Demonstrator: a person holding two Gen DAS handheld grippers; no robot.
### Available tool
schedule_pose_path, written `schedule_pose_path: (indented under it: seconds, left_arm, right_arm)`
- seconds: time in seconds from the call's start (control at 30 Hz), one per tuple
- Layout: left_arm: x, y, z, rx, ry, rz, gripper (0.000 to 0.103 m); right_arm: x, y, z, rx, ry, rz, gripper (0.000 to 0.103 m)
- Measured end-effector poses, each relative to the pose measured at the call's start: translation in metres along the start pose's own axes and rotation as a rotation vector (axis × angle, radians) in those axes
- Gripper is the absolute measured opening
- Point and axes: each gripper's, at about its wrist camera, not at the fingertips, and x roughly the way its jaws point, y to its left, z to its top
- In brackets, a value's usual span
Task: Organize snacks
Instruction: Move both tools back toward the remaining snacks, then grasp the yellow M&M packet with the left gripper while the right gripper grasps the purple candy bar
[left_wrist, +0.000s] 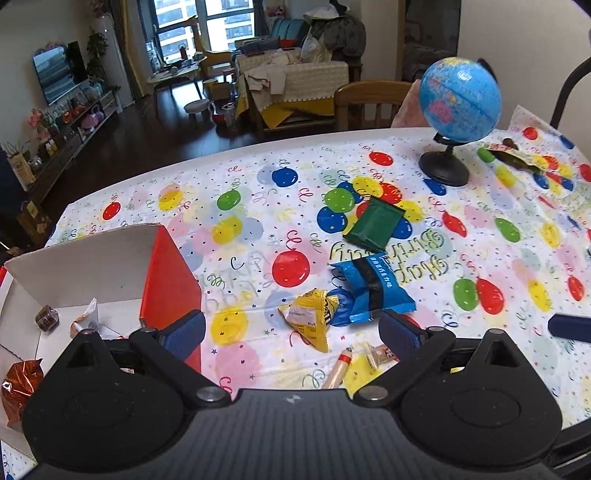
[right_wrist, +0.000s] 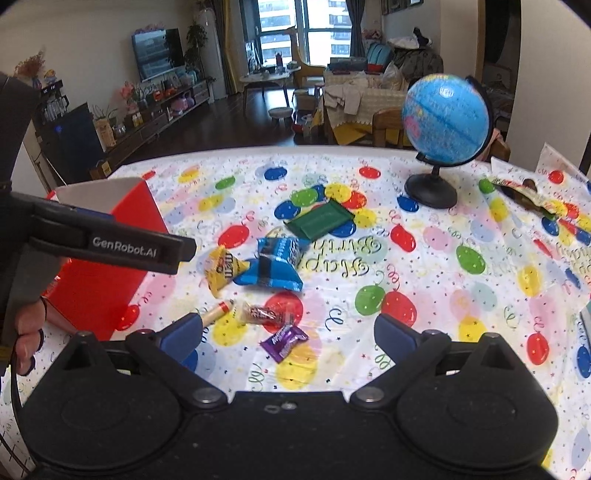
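Nearest the lens, the right gripper (right_wrist: 290, 332) hangs with its fingers spread wide and empty above a purple candy (right_wrist: 283, 341) at the lower middle of the frame. Just beyond lie a small clear-wrapped sweet (right_wrist: 258, 314) and a cream stick (right_wrist: 218, 312). Similarly, the left gripper (left_wrist: 291, 332) is released and holds nothing, with a yellow packet (left_wrist: 312, 319) between its fingertips in the picture. A blue packet (left_wrist: 371, 290) touches the yellow one; a green packet (left_wrist: 373, 223) sits farther up, apart. At the left edge stands the red box (left_wrist: 168, 280), with a few sweets inside. Farthest, at the upper right, a globe (left_wrist: 460, 99) stands on the balloon tablecloth (left_wrist: 498, 240).
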Motion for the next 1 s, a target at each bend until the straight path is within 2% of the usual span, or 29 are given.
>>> schedule_pose_path:
  seconds: [0.33, 0.53, 0.6, 0.87, 1.0]
  left_arm:
    - [0.045, -0.005, 0.004, 0.016, 0.06, 0.003, 0.101]
    - [0.067, -0.002, 0.005, 0.011, 0.073, 0.002, 0.1]
    - [0.073, -0.001, 0.005, 0.011, 0.081, -0.003, 0.099]
    - [0.092, 0.003, 0.004, -0.01, 0.119, -0.018, 0.078]
    - [0.099, 0.002, 0.003, -0.007, 0.134, -0.031, 0.067]
  right_arm:
    - [0.049, 0.0, -0.006, -0.031, 0.091, 0.02, 0.08]
    - [0.068, 0.0, -0.007, -0.045, 0.12, 0.033, 0.067]
    - [0.073, 0.001, -0.007, -0.046, 0.127, 0.038, 0.066]
    - [0.087, 0.008, -0.009, -0.094, 0.142, 0.035, 0.047]
    - [0.09, 0.012, -0.013, -0.126, 0.153, 0.025, 0.042]
